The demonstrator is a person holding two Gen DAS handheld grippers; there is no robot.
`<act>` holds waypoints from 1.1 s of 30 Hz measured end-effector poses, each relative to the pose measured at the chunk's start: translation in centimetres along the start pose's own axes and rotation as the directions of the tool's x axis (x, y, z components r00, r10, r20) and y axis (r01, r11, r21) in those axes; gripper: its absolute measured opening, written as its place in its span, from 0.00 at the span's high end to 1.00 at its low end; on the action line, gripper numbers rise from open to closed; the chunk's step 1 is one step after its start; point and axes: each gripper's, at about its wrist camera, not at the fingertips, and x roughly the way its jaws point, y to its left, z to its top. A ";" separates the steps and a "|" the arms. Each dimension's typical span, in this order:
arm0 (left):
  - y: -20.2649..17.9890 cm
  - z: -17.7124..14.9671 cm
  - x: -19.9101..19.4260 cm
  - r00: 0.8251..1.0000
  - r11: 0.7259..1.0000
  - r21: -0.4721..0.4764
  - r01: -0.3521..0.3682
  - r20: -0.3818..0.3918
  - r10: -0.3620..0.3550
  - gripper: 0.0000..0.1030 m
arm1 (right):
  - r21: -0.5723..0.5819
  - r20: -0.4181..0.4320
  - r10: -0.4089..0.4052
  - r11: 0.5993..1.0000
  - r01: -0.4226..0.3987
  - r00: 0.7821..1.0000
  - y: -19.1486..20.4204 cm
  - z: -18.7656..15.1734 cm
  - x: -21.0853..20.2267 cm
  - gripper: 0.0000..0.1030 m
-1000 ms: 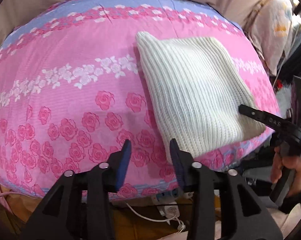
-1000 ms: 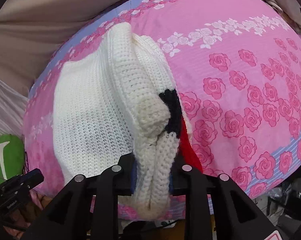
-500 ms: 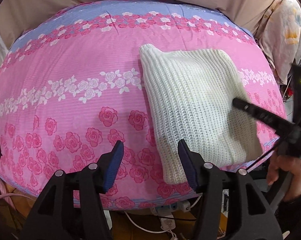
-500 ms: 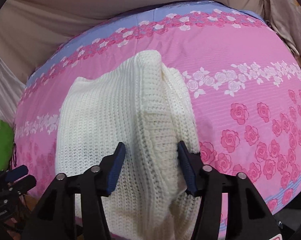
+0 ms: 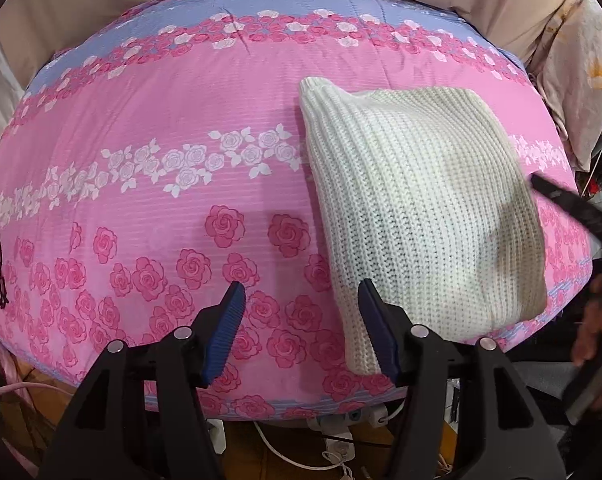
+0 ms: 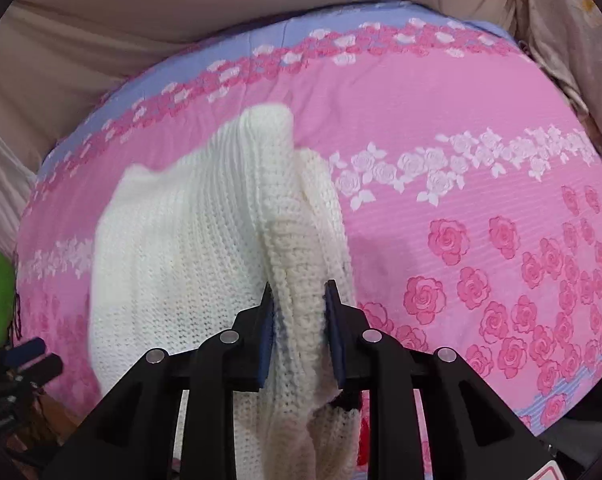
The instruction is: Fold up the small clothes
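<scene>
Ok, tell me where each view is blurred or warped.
Left wrist view: fisheye bulges the pink floral bedspread into a dome; the white knit garment is sharp, the right tool and hand at the edge are smeared. Right wrist view: same bulge; the garment's far edge is motion-blurred.

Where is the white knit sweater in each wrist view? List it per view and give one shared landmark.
Left wrist view: the white knit sweater lies right of centre on the pink rose bedspread, beside the open left hand-held gripper.
Right wrist view: the sweater fills the lower left and centre, a thick fold pinched in the right hand-held gripper.
Shared landmark: the white flower band across the bedspread.
</scene>
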 end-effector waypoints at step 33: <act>-3.5 2.8 2.0 0.999 0.999 0.013 0.035 -0.001 -0.035 0.37 | -0.019 -0.072 0.025 0.999 -0.027 0.997 0.9 1.3 2.8 0.60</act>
